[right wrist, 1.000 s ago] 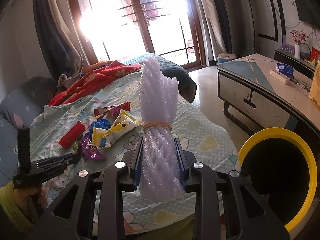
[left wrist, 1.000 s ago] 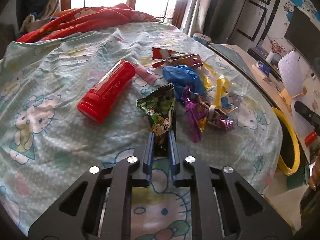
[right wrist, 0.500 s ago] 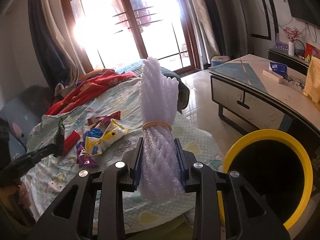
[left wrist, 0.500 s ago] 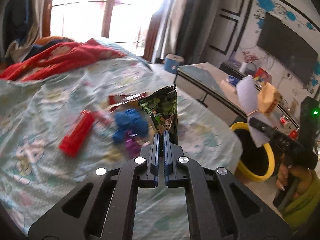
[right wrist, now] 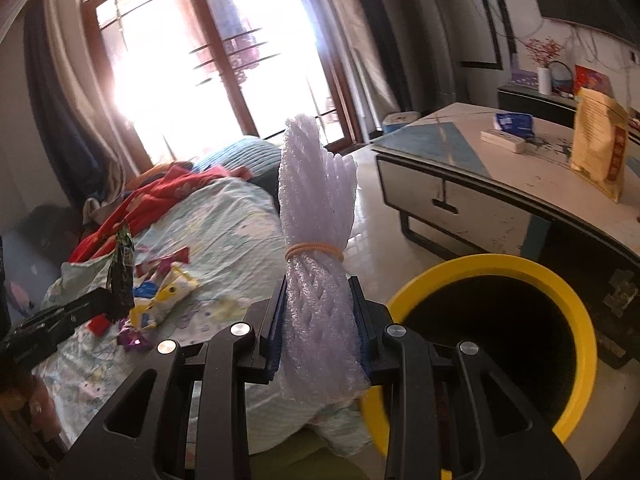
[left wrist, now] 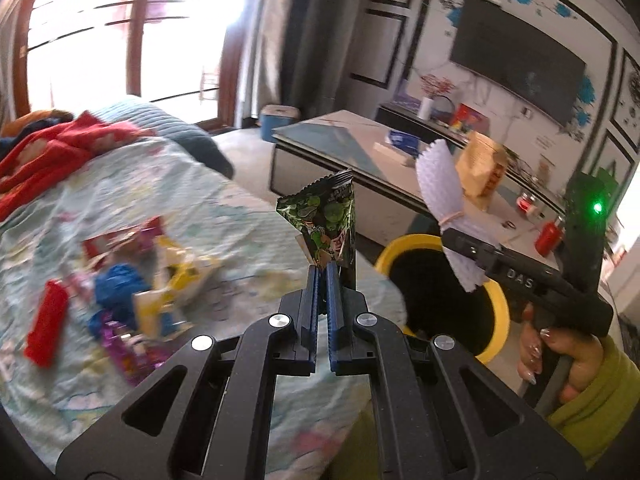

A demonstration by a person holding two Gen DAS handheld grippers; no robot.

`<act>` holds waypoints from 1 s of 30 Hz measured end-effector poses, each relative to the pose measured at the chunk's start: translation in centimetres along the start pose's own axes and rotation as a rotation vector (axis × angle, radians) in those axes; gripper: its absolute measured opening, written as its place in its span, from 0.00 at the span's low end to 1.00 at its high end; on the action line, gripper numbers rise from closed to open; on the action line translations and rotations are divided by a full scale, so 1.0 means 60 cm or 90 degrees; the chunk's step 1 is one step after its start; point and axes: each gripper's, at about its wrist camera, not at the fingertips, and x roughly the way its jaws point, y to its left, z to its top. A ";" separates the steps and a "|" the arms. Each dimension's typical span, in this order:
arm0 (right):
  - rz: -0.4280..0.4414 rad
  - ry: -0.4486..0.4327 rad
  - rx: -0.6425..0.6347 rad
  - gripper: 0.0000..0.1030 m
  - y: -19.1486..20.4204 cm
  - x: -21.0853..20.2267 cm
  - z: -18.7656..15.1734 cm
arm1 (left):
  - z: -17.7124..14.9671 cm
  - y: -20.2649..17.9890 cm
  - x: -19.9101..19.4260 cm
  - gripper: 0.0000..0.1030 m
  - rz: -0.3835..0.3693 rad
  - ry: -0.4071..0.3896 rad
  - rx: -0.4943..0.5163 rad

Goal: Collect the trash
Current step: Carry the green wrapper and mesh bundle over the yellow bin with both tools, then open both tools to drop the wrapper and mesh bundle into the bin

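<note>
Green wrapper (left wrist: 326, 224) stands upright, pinched between left gripper's (left wrist: 322, 276) jaws.

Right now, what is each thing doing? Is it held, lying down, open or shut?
left gripper: shut on the green snack wrapper, held up off the bed.
right gripper: shut on the white foam bundle.
yellow bin: upright, open on top.
wrapper pile: lying on the bed sheet.
</note>
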 end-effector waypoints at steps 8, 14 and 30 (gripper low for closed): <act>-0.050 -0.009 0.055 0.27 -0.085 -0.019 0.000 | 0.008 -0.076 0.058 0.01 -0.049 0.023 0.048; -0.072 0.002 0.093 0.27 -0.145 -0.031 -0.012 | -0.001 -0.120 0.101 0.01 -0.076 0.049 0.075; -0.083 0.049 0.150 0.29 -0.230 -0.032 -0.044 | -0.049 -0.185 0.226 0.01 -0.147 0.161 0.098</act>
